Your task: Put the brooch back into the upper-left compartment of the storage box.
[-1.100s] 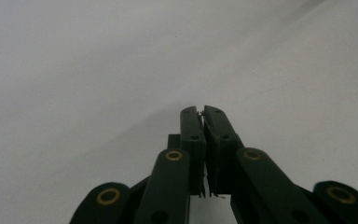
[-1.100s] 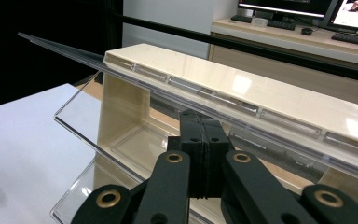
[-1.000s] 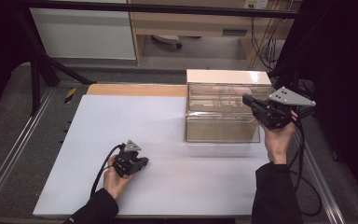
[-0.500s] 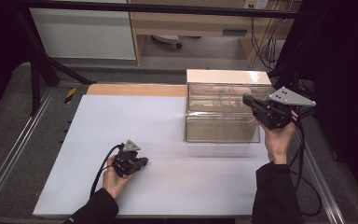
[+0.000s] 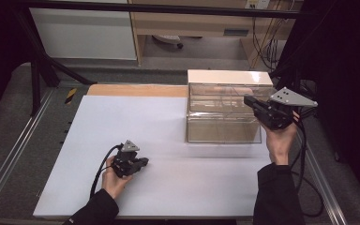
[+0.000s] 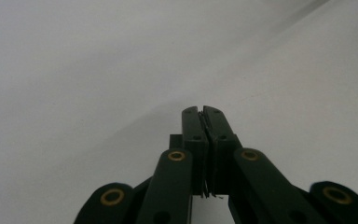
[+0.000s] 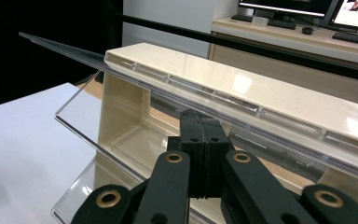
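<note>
the clear acrylic drawer box (image 5: 224,112) stands at the worktop's (image 5: 178,187) far right. the right tool (image 5: 249,100), jaws pressed together and empty, hovers at its right front corner. the left tool (image 5: 143,162), likewise closed, rests low on the white worktop, well apart.

Your clear drawer box (image 5: 222,123): glossy transparent plastic, cream glossy top. Bench (image 5: 168,140) sheet matt white, smooth. Tools (image 7: 199,126) matt black plastic.

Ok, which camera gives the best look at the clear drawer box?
The high view: it shows the whole clear drawer box on the white table. The right gripper view shows its top and clear front close up behind the shut right gripper. The left gripper view faces bare tabletop.
</note>
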`<action>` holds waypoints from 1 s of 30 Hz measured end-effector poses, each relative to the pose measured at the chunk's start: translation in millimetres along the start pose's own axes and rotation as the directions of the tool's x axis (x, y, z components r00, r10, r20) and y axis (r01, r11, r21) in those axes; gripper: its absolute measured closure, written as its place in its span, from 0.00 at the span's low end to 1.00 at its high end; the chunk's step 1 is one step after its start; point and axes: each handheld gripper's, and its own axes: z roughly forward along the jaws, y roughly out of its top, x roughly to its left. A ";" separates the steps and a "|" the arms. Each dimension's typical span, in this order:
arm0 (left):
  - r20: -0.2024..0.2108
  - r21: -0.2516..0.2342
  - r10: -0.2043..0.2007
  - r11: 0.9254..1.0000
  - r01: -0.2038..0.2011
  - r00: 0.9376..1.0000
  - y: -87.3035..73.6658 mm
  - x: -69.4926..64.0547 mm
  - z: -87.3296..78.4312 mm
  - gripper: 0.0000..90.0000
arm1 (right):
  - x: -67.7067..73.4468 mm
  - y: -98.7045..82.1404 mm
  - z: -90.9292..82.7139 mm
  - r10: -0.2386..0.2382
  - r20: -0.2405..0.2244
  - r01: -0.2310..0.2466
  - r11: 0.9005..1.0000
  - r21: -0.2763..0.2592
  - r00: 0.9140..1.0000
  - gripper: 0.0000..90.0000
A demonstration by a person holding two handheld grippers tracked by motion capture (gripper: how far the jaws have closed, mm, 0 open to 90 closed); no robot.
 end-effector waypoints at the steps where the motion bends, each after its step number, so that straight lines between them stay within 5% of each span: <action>1: 0.000 0.000 0.000 1.000 0.000 1.000 0.0 0.0 0.0 0.98 | -0.1 0.0 -0.1 0.001 0.001 -0.001 1.000 0.000 1.000 1.00; 16: 0.032 -0.055 0.000 0.998 0.002 0.999 10.1 -7.7 -16.1 0.98 | -1.5 0.2 -1.0 0.007 0.001 -0.007 1.000 0.007 1.000 1.00; 30: 0.053 -0.072 0.046 0.997 -0.043 0.998 29.8 -24.5 -21.7 0.98 | -2.0 0.1 -0.1 0.006 0.000 -0.006 1.000 0.018 1.000 1.00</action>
